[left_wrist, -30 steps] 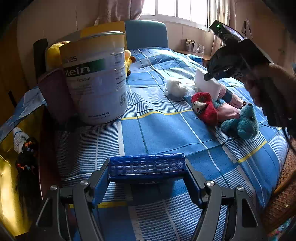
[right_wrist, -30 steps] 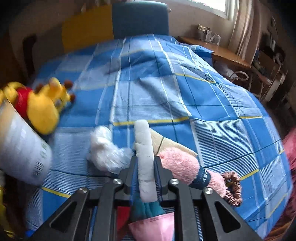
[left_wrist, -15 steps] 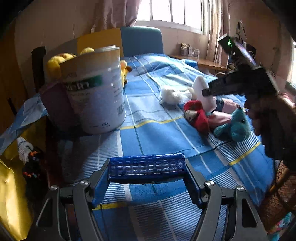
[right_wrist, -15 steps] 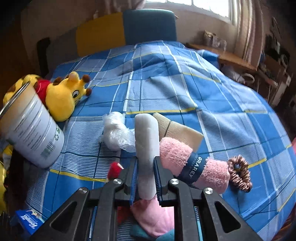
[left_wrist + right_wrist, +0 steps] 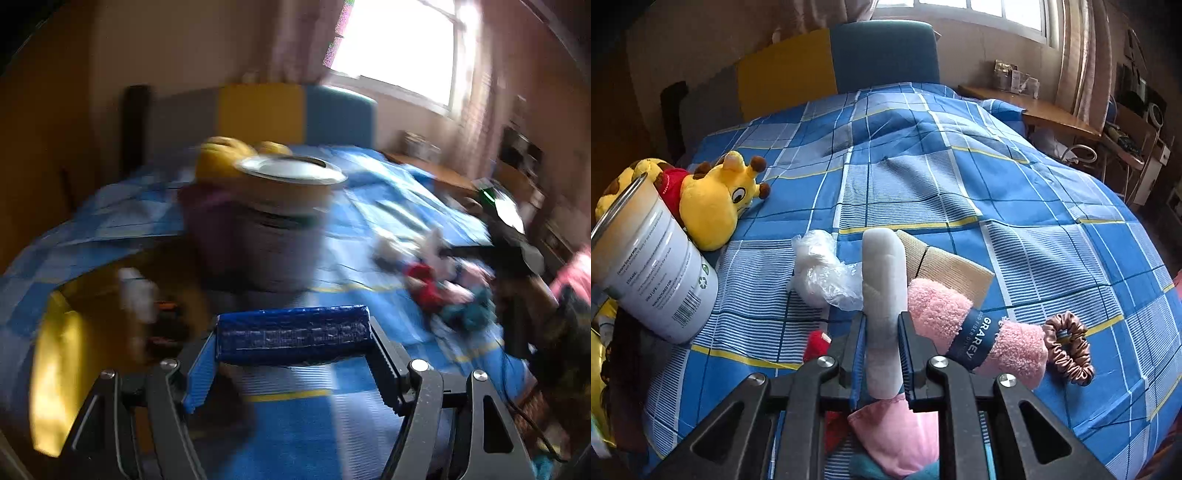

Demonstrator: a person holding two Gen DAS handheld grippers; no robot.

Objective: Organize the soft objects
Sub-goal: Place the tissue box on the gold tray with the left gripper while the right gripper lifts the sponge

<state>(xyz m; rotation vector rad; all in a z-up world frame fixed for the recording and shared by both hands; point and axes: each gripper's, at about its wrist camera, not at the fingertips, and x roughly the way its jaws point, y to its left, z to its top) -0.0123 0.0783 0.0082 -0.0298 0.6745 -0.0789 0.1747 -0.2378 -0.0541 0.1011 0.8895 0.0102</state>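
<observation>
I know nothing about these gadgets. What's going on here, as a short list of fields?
Setting: bed with a blue plaid cover
Right gripper: jaws shut on a white foam piece
Left gripper: jaws shut on a blue pack
Container: large tin, open top
Nearby: giraffe plush, pink towel roll, scrunchie
</observation>
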